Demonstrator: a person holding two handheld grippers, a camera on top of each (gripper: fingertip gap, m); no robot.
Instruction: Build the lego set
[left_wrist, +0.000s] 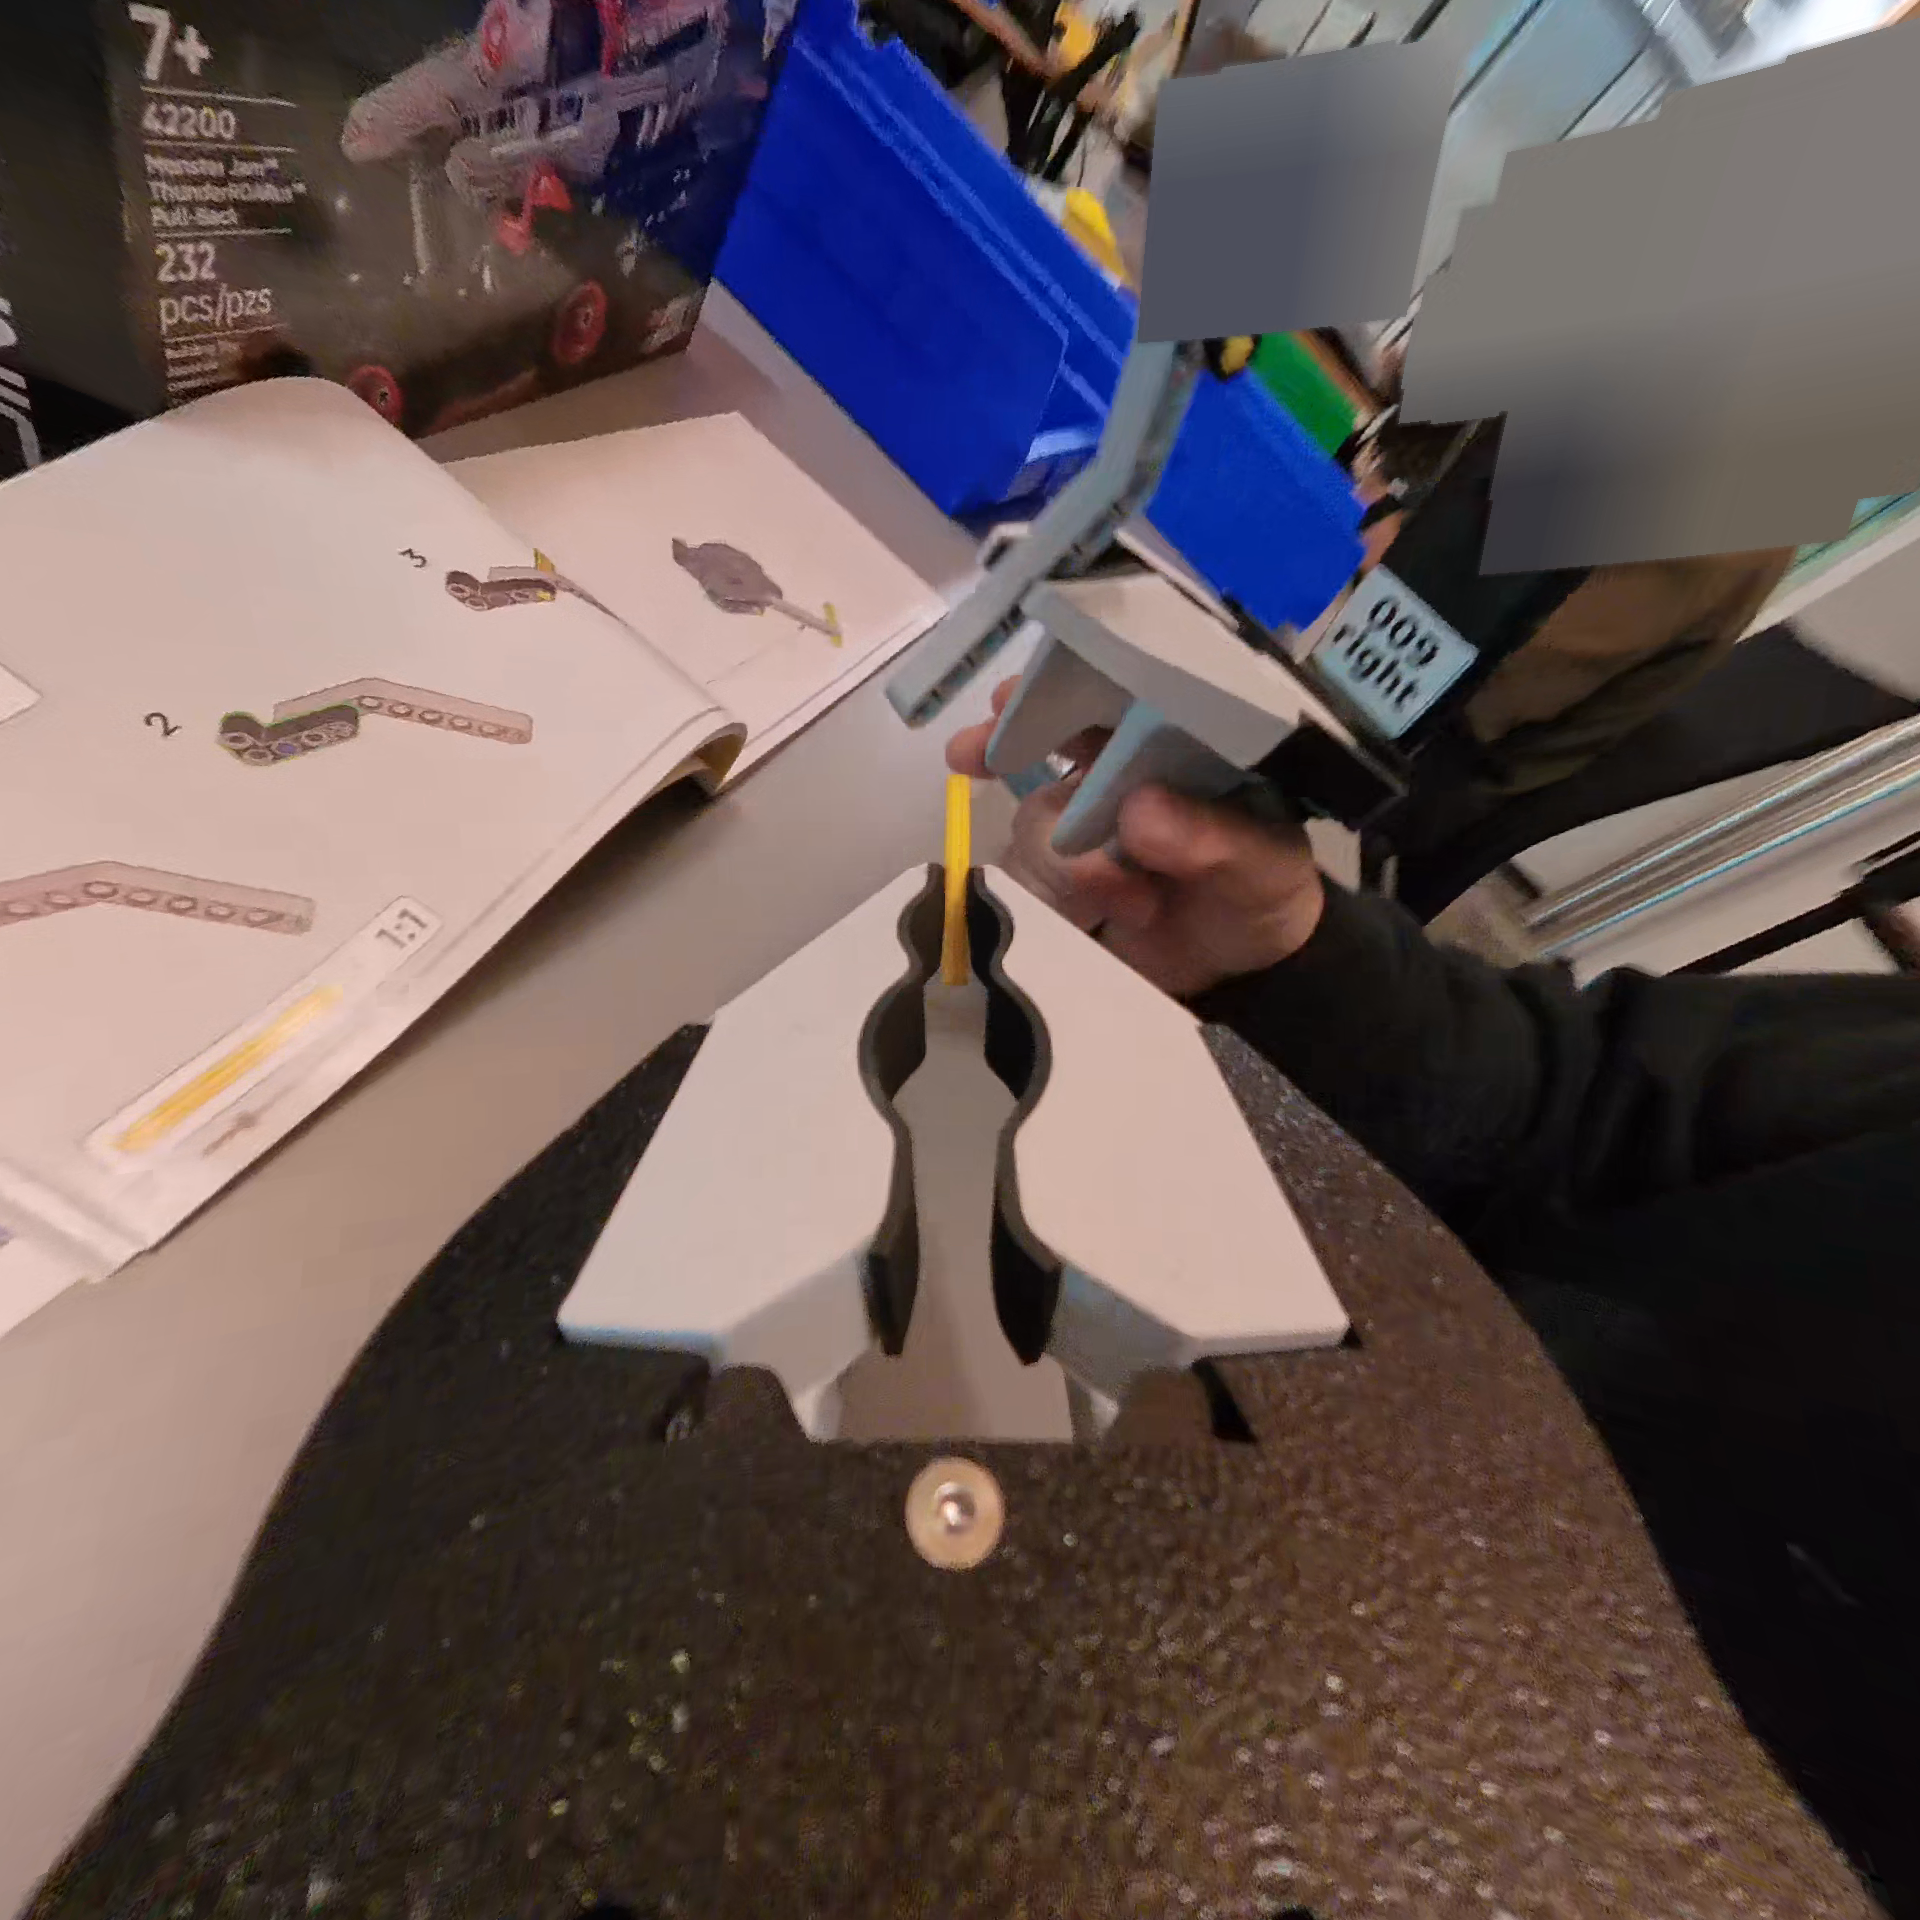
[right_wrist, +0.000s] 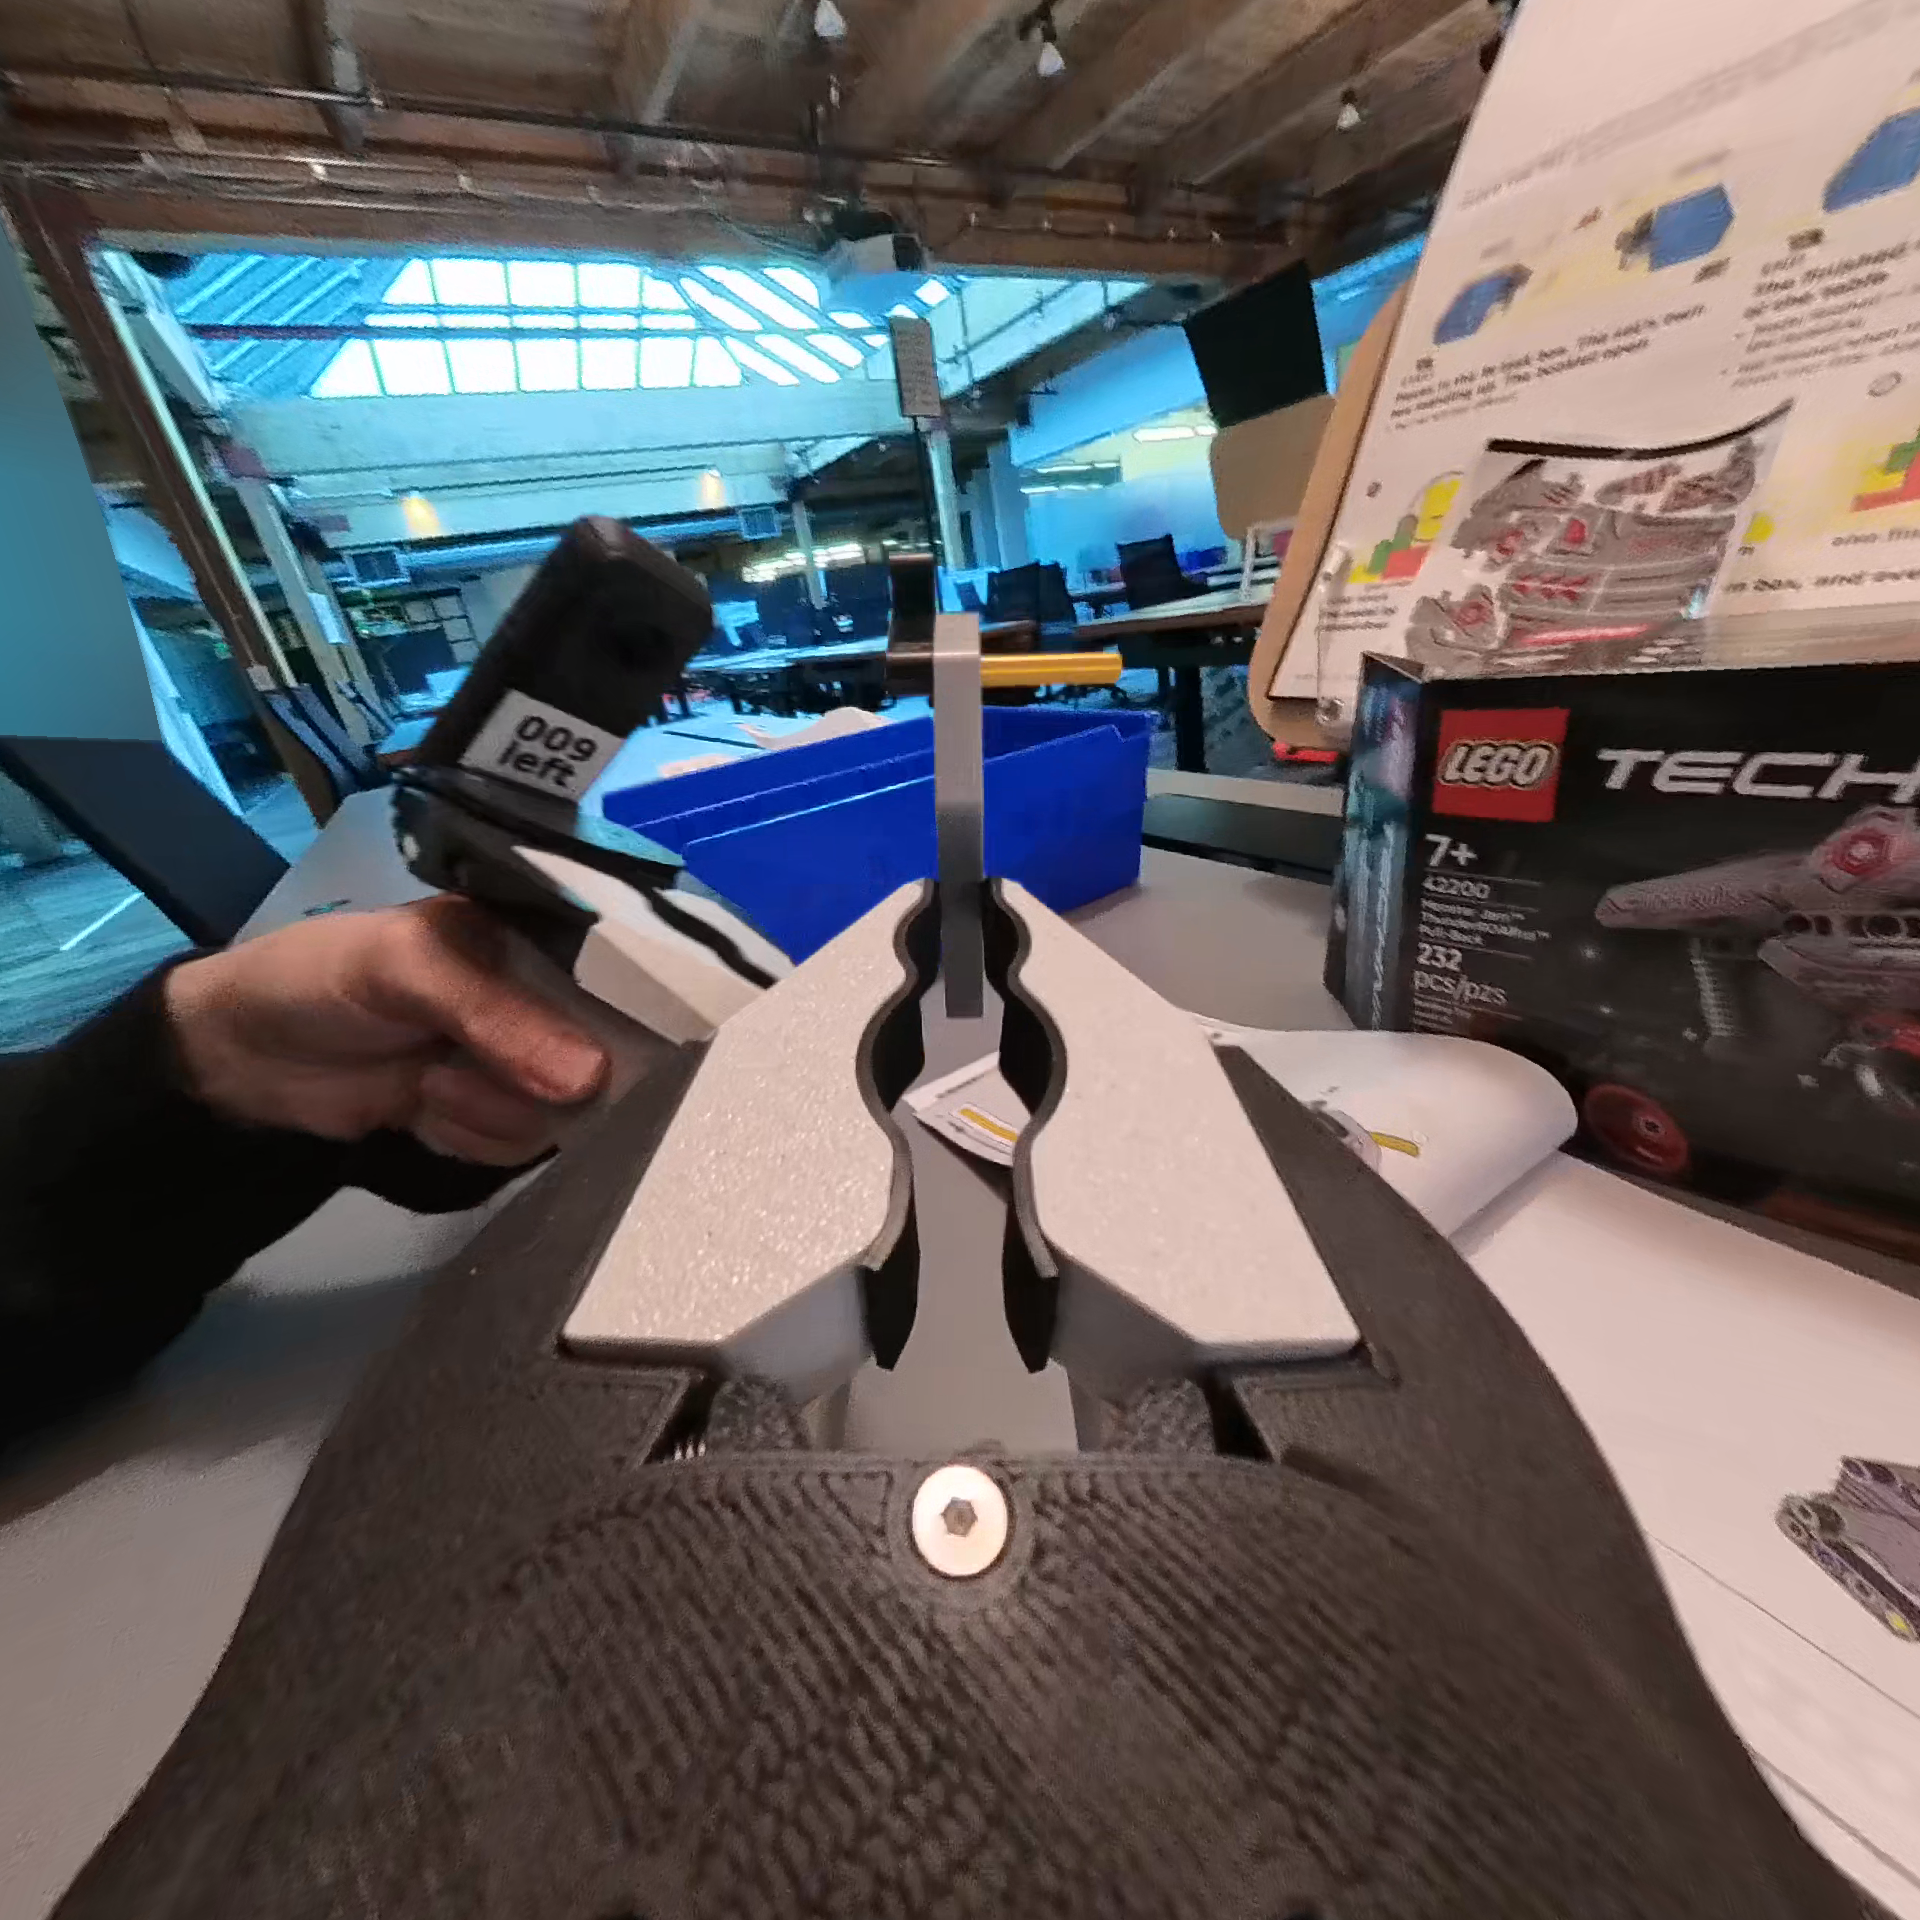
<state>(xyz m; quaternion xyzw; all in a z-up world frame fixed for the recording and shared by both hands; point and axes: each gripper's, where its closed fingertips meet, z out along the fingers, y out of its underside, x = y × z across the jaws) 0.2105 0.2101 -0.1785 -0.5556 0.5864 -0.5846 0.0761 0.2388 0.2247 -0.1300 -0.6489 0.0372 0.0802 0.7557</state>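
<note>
Closest in the left wrist view, the left gripper (left_wrist: 956, 883) has its two grey fingers nearly closed on a thin yellow axle (left_wrist: 956, 883), which stands upright out of the tips above the table (left_wrist: 520, 1195). Just beyond it a hand (left_wrist: 1174, 883) in a black sleeve grips the handle of the right gripper (left_wrist: 940, 686), which pinches a long grey beam (left_wrist: 1091, 520) that slants up toward the blue bins (left_wrist: 904, 291); what lies inside them is hidden from here. An open instruction booklet (left_wrist: 343, 748) lies flat at left, with the set's box (left_wrist: 364, 197) behind it.

From the right wrist view, the right gripper (right_wrist: 958, 914) is clamped on the grey beam (right_wrist: 956, 790), held upright. The yellow axle (right_wrist: 1049, 667) pokes sideways through its top. The other hand (right_wrist: 384, 1029) holds the left gripper's handle low at left. Behind, the blue bins (right_wrist: 831, 831) show only their walls. The box (right_wrist: 1642, 894) stands at right.
</note>
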